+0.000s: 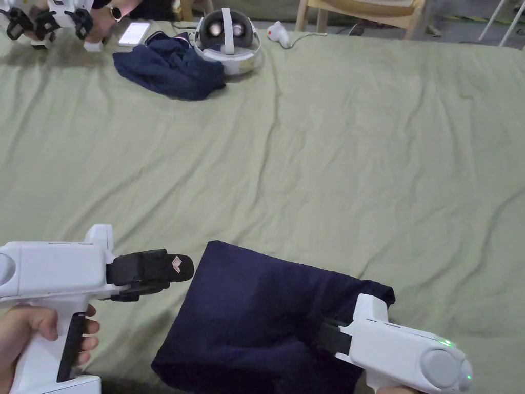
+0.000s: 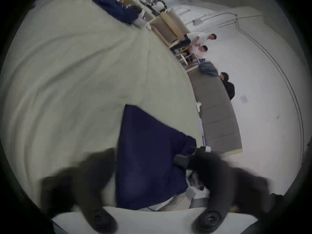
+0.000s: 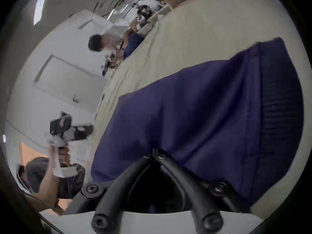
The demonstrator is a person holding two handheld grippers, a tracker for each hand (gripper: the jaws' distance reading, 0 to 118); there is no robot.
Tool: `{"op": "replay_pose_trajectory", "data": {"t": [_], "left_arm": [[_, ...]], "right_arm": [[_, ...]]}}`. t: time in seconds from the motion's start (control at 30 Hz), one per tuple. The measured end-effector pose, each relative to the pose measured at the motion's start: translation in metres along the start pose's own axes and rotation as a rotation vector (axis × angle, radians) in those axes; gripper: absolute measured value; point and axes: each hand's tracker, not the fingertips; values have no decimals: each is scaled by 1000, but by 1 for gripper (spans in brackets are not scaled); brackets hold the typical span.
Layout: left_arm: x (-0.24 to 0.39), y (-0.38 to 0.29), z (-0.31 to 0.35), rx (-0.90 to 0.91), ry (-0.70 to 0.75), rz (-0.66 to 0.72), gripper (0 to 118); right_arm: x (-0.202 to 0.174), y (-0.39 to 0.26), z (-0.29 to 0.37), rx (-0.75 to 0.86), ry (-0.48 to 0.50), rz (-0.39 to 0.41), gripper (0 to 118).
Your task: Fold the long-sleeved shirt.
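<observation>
The navy long-sleeved shirt [image 1: 261, 318] lay folded into a compact rectangle on the green sheet [image 1: 307, 169] at the bottom centre of the head view. My right gripper [image 3: 155, 155] had its jaws pinched together on the shirt's near fold, I judge to keep the layers from sliding. My left gripper [image 1: 174, 269], at lower left, hung beside the shirt, jaws wide and empty, probably having let go

shirt [image 1: 256, 308]: plain dark navy
bench [image 1: 333, 154] cover: pale olive green
tongs [image 1: 177, 267]: black, on white bodies
headset [image 1: 228, 38]: white
</observation>
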Motion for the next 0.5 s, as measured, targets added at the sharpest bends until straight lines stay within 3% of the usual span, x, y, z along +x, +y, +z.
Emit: {"op": "replay_pose_trajectory", "data": {"t": [0.03, 0.1, 0.2, 0.27, 0.3, 0.33, 0.37, 0.4, 0.43, 0.47, 0.5], "left_arm": [[-38, 13, -8, -43, -25, 10, 112], [-59, 6, -28, -53, -132, 48, 110], [-80, 4, -66, -169, -13, 153, 111], [-81, -5, -69, -169, -107, 116, 110], [-75, 10, -69, -126, -240, 85, 99], [-76, 7, -76, -154, -271, 192, 78], [-73, 2, -84, -176, -245, 229, 35], [-70, -4, -95, -184, -177, 191, 18], [-64, 0, -103, -202, -96, 78, 18], [-65, -2, -104, -196, -92, 59, 17], [-70, -1, -100, -173, -148, 128, 17]], "right_arm": [[-1, 2, 3, -6, -28, 25, 0], [-4, 5, 7, -9, -56, 83, 0], [-7, 6, 11, -2, -71, 78, 0], [-9, 4, 13, 13, -86, 97, 0], [-10, 3, 14, 20, -87, 108, 0], [-12, 2, 17, 34, -98, 123, 0], [-15, 2, 19, 44, -114, 135, 0], [-19, 2, 20, 50, -123, 153, 0], [-24, 1, 25, 87, -137, 183, 0], [-31, 0, 30, 114, -148, 212, 0], [-39, -1, 36, 135, -150, 244, 0]]}}
